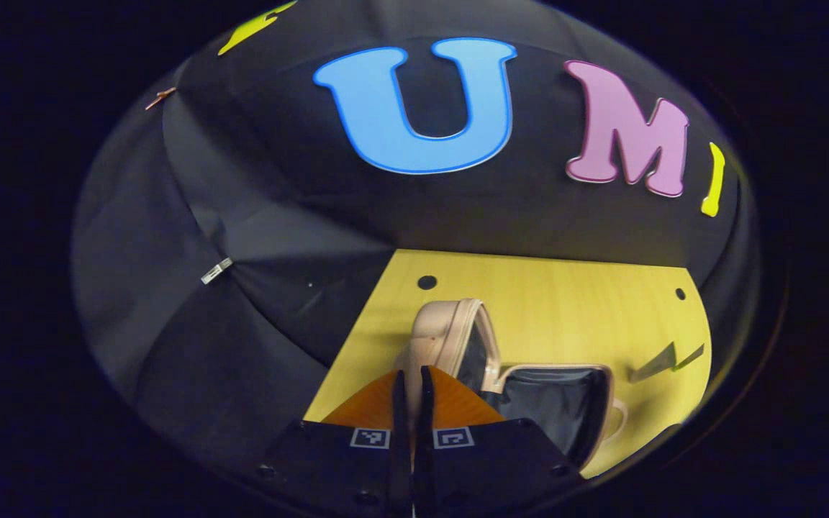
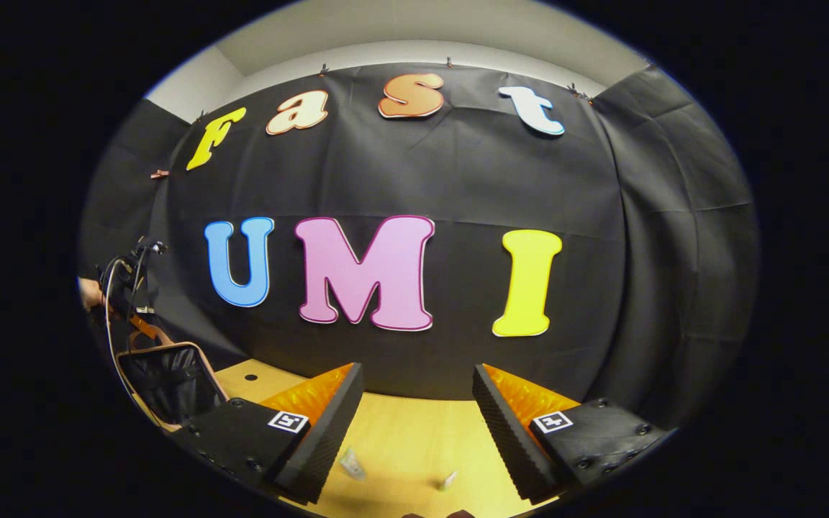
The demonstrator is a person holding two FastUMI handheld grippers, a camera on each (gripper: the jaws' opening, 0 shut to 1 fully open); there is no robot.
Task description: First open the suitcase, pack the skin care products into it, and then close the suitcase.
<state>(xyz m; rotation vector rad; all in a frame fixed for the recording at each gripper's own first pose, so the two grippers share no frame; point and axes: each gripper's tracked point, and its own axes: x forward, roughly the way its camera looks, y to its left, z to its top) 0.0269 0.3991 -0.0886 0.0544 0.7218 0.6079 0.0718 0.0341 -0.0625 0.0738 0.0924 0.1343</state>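
Observation:
The beige suitcase lies open on the yellow table. Its lid stands upright and its dark-lined base lies flat to the right. My left gripper is shut, its tips pinched on the lid's rim. In the right gripper view that lid stands at the far left, with the left gripper and a hand at its top edge. My right gripper hangs open above the table, nothing between its fingers. Two small skin care sachets lie below it. Two flat items lie right of the suitcase.
Black cloth walls close the booth behind and on both sides of the table. Two round holes sit near the table's back edge. Bare wood stretches between the suitcase and the back wall.

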